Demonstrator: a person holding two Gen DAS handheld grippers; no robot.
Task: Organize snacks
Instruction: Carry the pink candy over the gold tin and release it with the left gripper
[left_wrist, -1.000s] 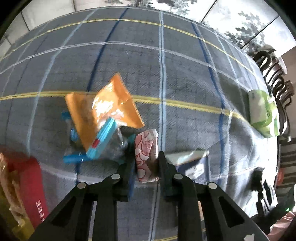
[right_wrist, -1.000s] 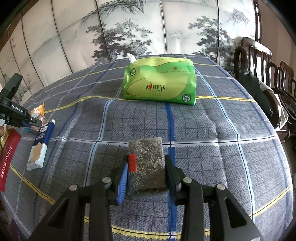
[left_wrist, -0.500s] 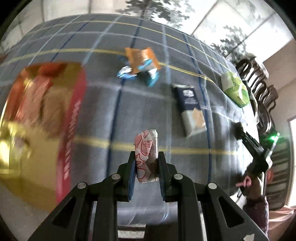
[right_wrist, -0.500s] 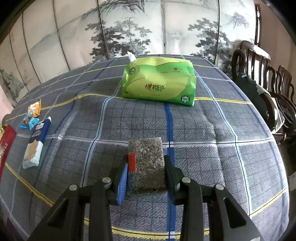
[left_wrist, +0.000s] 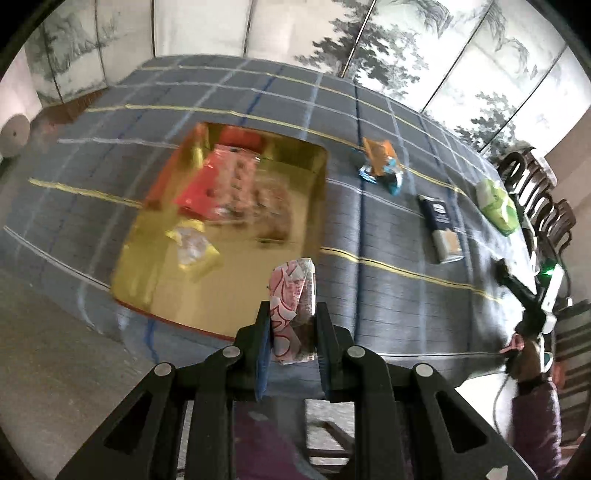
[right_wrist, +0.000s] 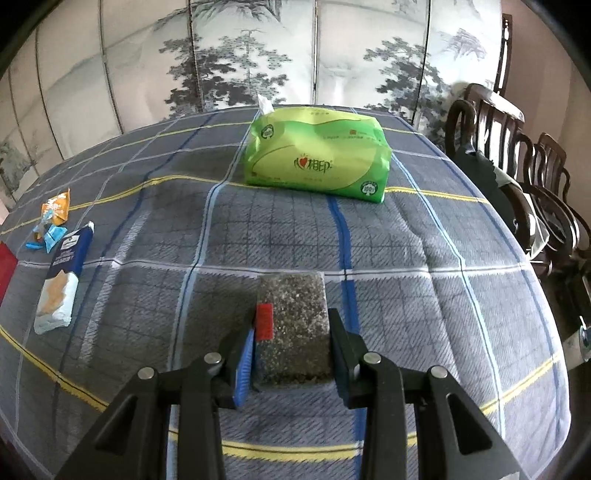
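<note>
My left gripper (left_wrist: 291, 325) is shut on a pink-and-white wrapped snack (left_wrist: 293, 295), held in the air near the right front corner of a gold box (left_wrist: 314, 206) with red sides that holds several snack packs. My right gripper (right_wrist: 291, 332) is shut on a grey speckled snack pack with a red label (right_wrist: 291, 321), low over the checked tablecloth. An orange packet (left_wrist: 378, 155) with blue-wrapped snacks (left_wrist: 391, 177) and a dark blue cracker pack (left_wrist: 441, 229) lie on the cloth; they also show in the right wrist view, the orange packet (right_wrist: 56, 210) and the cracker pack (right_wrist: 61, 280).
A green tissue pack (right_wrist: 317, 158) lies at the far side of the table. Dark wooden chairs (right_wrist: 517, 177) stand along the right edge. A folding screen (right_wrist: 258, 55) with painted trees stands behind the table. The table's near edge and the floor (left_wrist: 48, 350) show at left.
My left gripper has swung left and back from the orange packet pile, carrying the pink snack to the gold box's edge. The right gripper has stayed nearly still with its pack.
</note>
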